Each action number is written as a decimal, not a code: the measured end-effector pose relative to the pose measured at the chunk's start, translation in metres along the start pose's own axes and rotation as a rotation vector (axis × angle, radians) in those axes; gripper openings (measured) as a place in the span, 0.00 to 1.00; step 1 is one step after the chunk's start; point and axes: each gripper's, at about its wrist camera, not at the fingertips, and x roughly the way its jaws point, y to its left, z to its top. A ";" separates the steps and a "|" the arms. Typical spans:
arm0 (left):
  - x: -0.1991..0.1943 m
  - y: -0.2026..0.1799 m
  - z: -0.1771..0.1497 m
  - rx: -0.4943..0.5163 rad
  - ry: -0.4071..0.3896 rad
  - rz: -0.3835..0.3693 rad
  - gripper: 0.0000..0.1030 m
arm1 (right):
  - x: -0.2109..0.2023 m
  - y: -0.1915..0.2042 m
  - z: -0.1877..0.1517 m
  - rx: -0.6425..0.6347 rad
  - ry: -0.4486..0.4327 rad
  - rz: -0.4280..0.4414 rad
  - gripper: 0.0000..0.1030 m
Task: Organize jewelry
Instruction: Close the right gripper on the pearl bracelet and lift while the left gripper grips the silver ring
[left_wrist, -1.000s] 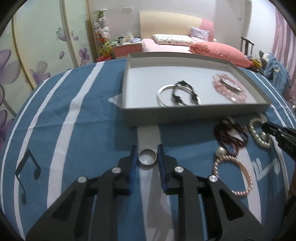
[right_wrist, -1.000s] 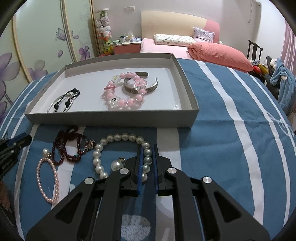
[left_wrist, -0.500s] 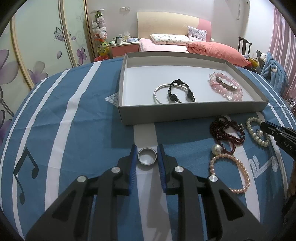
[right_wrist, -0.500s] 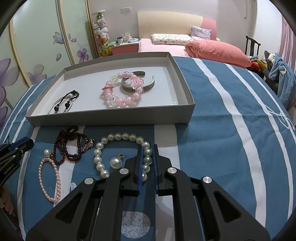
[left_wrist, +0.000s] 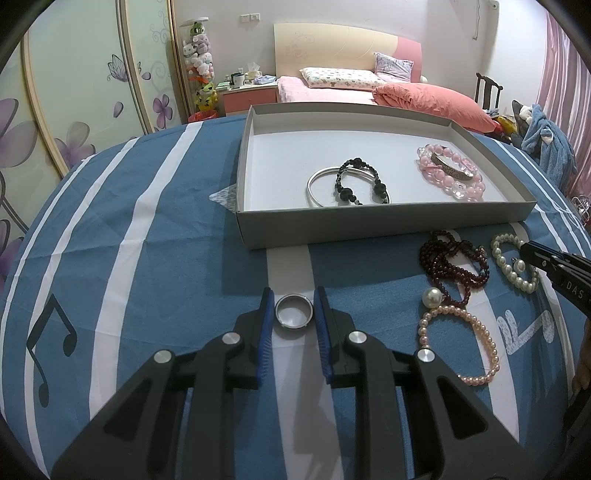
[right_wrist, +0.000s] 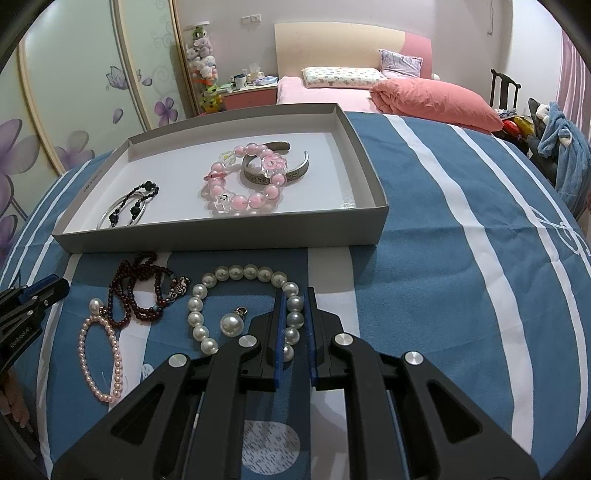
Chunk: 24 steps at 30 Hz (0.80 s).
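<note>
Striped cloth (right_wrist: 424, 258); pearl bracelet's (right_wrist: 229, 273) near beads hidden behind right hand-held gripper (right_wrist: 294, 325).

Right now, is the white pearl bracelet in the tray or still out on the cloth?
Out. The white pearl bracelet lies on the striped cloth before the tray.

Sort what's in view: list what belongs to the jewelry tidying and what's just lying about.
Belongs:
grey tray
silver ring
white pearl bracelet
pink pearl bracelet
dark red bead string

Lying about:
pillow
pink duvet
plush toys
</note>
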 end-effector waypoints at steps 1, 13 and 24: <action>0.000 0.000 0.000 0.000 0.000 0.000 0.22 | 0.000 0.000 0.000 0.000 0.000 0.000 0.11; -0.017 0.002 -0.002 -0.010 -0.097 -0.050 0.21 | -0.022 0.002 0.012 0.048 -0.110 0.138 0.10; -0.062 -0.011 -0.011 -0.007 -0.292 -0.037 0.21 | -0.056 0.032 0.004 0.016 -0.217 0.262 0.10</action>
